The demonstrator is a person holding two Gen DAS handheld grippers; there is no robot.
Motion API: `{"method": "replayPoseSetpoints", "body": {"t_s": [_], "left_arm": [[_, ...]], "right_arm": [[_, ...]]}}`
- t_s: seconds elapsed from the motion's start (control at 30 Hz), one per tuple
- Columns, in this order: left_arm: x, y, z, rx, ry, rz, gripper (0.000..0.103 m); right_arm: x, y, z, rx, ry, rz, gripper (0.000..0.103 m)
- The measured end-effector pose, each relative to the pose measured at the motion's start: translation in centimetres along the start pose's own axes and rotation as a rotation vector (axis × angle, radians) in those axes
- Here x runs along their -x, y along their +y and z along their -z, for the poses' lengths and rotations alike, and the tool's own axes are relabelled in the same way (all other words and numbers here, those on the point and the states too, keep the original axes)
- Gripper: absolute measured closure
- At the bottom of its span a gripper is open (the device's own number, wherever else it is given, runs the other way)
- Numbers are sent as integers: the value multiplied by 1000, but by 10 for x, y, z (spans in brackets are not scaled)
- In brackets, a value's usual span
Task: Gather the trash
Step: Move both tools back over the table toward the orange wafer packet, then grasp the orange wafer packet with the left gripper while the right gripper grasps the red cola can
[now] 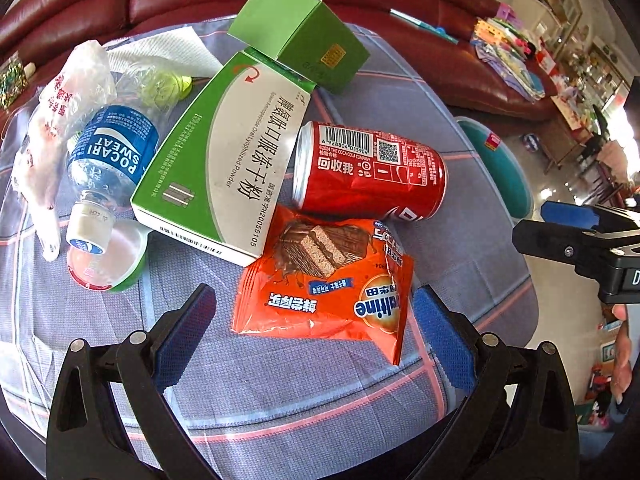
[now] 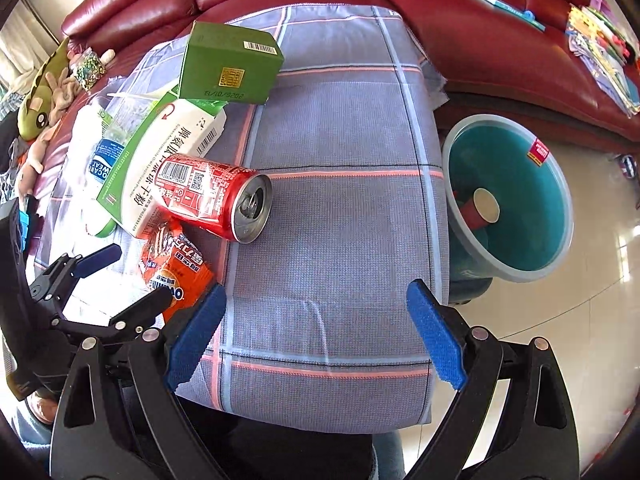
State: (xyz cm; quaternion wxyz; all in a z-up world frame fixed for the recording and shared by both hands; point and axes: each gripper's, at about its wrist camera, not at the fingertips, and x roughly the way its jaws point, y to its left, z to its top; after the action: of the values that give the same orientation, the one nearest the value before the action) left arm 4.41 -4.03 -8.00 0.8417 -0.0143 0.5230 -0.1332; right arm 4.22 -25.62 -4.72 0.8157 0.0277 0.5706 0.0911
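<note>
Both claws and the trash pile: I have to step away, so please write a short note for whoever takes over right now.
Left claw: open, empty, hovering at the orange snack wrapper.
Right claw: open, empty, over bare checked cloth.
On the cloth: red soda can on its side, green-and-white medicine box, small green box, Pocari Sweat bottle, white plastic bag, small cup.
Teal bin stands on the floor to the right of the cloth.
Done: one red paper cup is in the bin.
Left: everything on the cloth.
</note>
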Motion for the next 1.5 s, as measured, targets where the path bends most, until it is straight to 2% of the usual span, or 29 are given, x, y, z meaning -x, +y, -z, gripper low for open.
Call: {"method": "replayPoseSetpoints", "body": {"t_s": [0.1,0.17,0.43,0.5,0.53,0.57,0.6,0.67,0.77,1.07,1.23,1.3,1.5], "left_arm": [[-12,-3,0,4,22,-22,4],[-18,-3,0,15,33,-7,4],[-25,-10,4,-54,5,-55,4],[-22,-9,6,-57,-5,-30,4],[-20,-8,7,-48,-11,-5,7],[-16,-6,9,-43,-21,5,22],[-13,-6,10,-46,-27,4,30],[-9,-3,10,-39,-21,30,58],[-5,2,12,-24,-12,54,75],[39,22,15,21,-66,73,77],[60,44,0,67,-124,53,77],[61,52,-8,85,-135,54,77],[67,70,-18,111,-164,51,77]], "right_arm": [[-4,0,-3,-2,10,0,15],[-6,0,-5,4,14,2,15],[-11,10,-14,41,22,10,15],[-13,12,-16,45,24,9,15],[-14,13,-16,46,25,9,15],[-14,13,-17,47,26,10,15],[-15,13,-17,48,28,10,15],[-16,15,-17,50,31,9,15],[-16,18,-16,62,33,13,15],[-16,32,-23,125,31,38,15],[-22,49,-33,185,47,21,15],[-28,61,-38,240,59,17,15],[-52,108,-53,508,105,88,15]]}}
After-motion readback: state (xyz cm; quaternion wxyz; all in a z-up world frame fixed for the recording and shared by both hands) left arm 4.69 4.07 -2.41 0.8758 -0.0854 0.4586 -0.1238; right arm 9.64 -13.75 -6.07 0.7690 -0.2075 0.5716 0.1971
